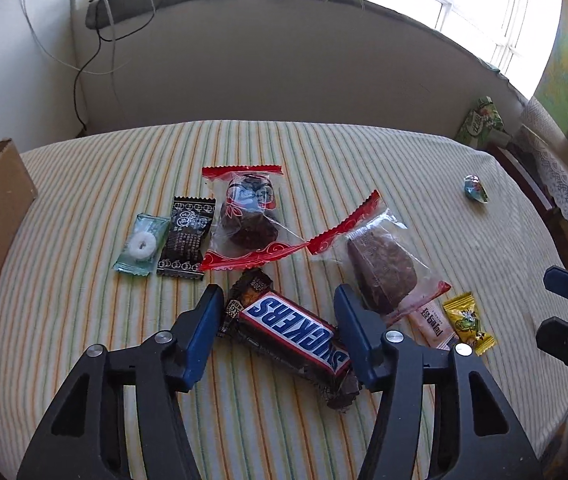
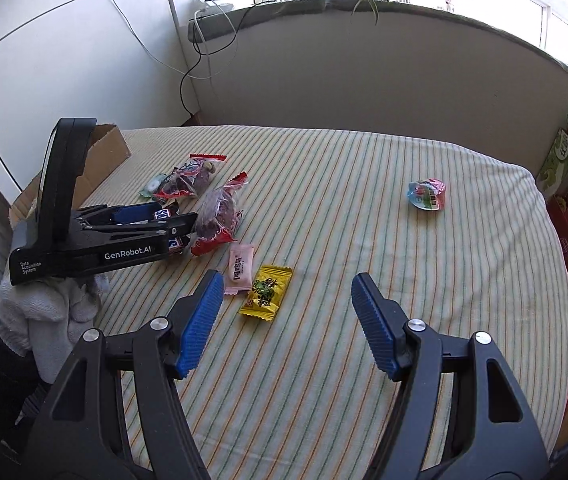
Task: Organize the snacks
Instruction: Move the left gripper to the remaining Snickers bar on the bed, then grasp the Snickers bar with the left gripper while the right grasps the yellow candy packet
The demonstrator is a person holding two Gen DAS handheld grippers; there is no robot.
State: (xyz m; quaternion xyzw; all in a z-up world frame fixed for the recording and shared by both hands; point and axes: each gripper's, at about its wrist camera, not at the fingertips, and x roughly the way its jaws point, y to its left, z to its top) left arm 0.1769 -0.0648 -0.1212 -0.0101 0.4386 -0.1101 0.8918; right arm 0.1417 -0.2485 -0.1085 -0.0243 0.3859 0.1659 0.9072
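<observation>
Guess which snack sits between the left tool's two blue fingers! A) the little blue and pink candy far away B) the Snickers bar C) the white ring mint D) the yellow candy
B: in the left wrist view the Snickers bar lies on the striped cloth right between the open fingers of the left tool, while the yellow candy lies off to the right.

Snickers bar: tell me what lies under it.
The Snickers bar lies partly on a dark brown wrapped candy, whose printed end sticks out at the bar's far end. The rest of that candy is covered. Elsewhere beneath it is the striped cloth.
</observation>
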